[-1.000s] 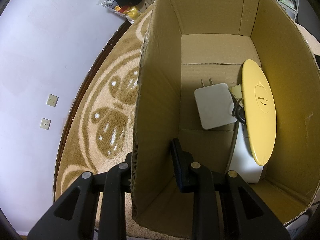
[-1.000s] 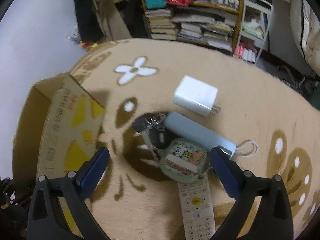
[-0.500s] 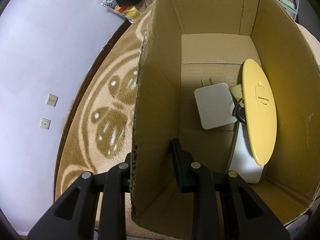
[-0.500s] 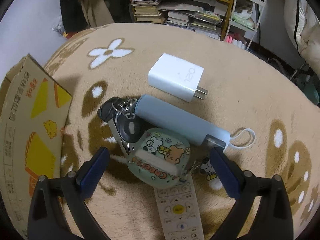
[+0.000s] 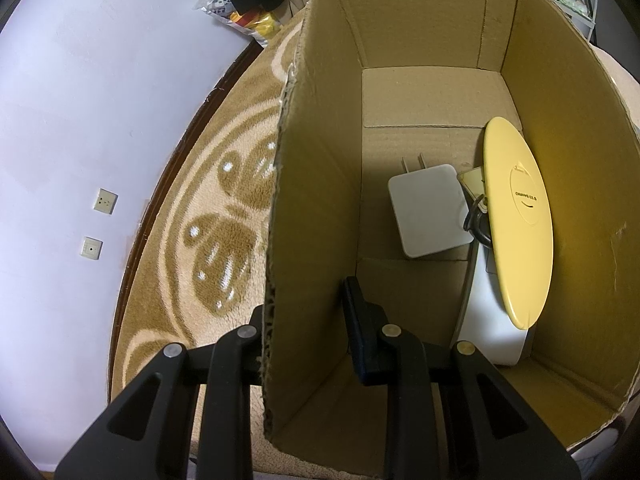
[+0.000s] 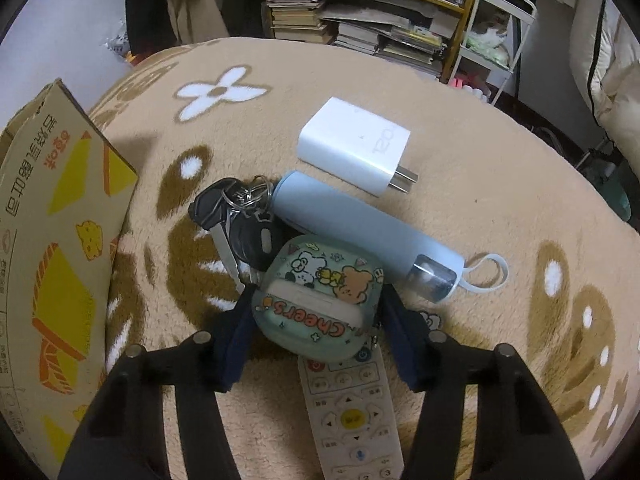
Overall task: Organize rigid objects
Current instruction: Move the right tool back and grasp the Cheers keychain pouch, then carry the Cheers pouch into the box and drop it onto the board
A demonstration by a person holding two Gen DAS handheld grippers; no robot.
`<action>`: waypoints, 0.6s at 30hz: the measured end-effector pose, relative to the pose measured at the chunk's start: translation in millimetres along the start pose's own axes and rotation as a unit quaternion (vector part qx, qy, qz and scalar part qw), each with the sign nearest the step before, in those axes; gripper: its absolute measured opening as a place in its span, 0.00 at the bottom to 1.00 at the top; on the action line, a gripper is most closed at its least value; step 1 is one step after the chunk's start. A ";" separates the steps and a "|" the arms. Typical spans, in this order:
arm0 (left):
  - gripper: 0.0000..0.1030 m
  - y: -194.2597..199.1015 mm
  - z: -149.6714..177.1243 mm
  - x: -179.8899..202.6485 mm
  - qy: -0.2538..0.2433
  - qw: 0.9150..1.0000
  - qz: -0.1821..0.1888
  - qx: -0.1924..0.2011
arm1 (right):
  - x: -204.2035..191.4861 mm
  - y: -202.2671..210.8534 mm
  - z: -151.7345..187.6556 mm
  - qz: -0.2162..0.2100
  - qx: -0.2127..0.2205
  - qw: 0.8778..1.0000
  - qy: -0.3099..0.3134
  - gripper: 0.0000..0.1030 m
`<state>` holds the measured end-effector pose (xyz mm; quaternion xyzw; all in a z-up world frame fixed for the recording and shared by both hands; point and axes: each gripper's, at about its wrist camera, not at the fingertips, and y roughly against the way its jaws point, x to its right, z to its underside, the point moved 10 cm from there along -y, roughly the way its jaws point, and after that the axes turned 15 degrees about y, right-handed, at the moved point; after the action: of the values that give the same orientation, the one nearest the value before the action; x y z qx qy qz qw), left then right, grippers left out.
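Observation:
My right gripper (image 6: 318, 295) is shut on a green earbud case (image 6: 320, 296) with cartoon stickers, one finger on each side of it. The case lies on the tan rug over a white remote (image 6: 352, 412), beside a bunch of keys (image 6: 236, 216) and a pale blue cylinder (image 6: 360, 232). A white charger (image 6: 354, 156) lies further out. My left gripper (image 5: 306, 304) is shut on the left wall of the open cardboard box (image 5: 320, 200), its outer finger hidden behind the wall. Inside the box are a white charger (image 5: 430, 208), a yellow disc (image 5: 520, 220) and a white device (image 5: 492, 320).
The box (image 6: 52, 240) stands at the left in the right wrist view. A bookshelf (image 6: 360, 12) and a white rack (image 6: 492, 40) line the far side of the rug. A wall with two sockets (image 5: 100, 220) runs along the rug's left edge.
My right gripper has come down over the pile and its fingers have gone from wide open to shut on the earbud case. The left gripper and box have stayed still.

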<state>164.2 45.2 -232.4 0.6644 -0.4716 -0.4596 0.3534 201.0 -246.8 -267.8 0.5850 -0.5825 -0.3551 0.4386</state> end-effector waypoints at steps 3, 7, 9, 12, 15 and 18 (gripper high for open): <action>0.24 0.4 -0.7 0.0 0.000 1.000 0.000 0.000 | -0.6 -1.7 -0.3 0.003 -0.001 1.000 0.003 0.61; 0.25 0.4 -0.1 0.0 0.000 1.000 0.000 0.000 | 1.7 -2.6 -1.7 -0.010 0.001 1.000 -0.017 0.62; 0.25 0.5 -0.3 -0.5 0.000 1.000 0.000 0.001 | 3.8 -3.6 -1.9 -0.016 0.000 0.999 -0.028 0.63; 0.25 0.4 0.0 -1.1 0.000 1.000 0.000 0.001 | 5.1 -4.8 -2.6 -0.020 0.001 0.999 -0.036 0.63; 0.25 0.2 -0.3 -1.5 -0.001 1.000 0.000 0.000 | 6.7 -4.2 -3.3 -0.015 0.007 0.999 -0.037 0.62; 0.24 0.3 -0.1 -1.6 0.000 1.000 0.000 0.001 | 5.8 -0.7 -3.6 0.016 0.006 1.000 -0.013 0.62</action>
<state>164.0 46.6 -231.7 0.6643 -0.4723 -0.4593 0.3531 205.0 -252.3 -266.6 0.5735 -0.5997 -0.3519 0.4330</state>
